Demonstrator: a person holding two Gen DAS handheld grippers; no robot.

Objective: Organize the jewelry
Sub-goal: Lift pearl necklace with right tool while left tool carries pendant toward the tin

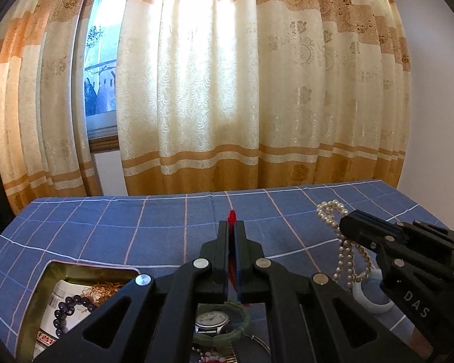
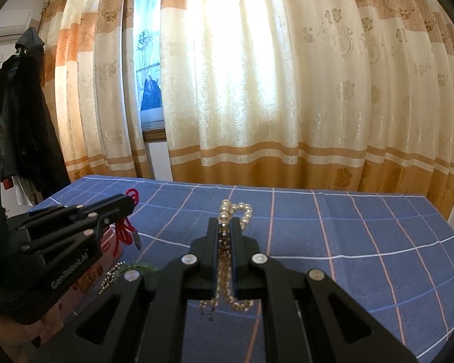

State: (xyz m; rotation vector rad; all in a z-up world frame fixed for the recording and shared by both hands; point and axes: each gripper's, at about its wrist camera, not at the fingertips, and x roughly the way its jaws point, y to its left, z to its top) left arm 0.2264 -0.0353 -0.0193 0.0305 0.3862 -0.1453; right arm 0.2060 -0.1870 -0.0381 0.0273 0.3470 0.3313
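My left gripper (image 1: 232,224) is shut on a red cord necklace (image 1: 231,215); in the right wrist view the cord (image 2: 124,230) hangs from its tips with a small pendant. My right gripper (image 2: 226,225) is shut on a pearl necklace (image 2: 237,211), whose strands dangle below the fingers; it also shows in the left wrist view (image 1: 345,242). Both are held above the blue checked cloth (image 1: 136,230). An open gold tin (image 1: 37,290) at lower left holds a dark bead bracelet (image 1: 65,308) and a gold chain (image 1: 106,289).
A watch (image 1: 212,320) inside a green bangle (image 1: 243,320) lies under my left gripper, with a white bangle (image 1: 370,302) to the right. A bead chain (image 2: 110,276) lies on the cloth. Curtains and a window stand behind the table; dark coats (image 2: 21,115) hang at left.
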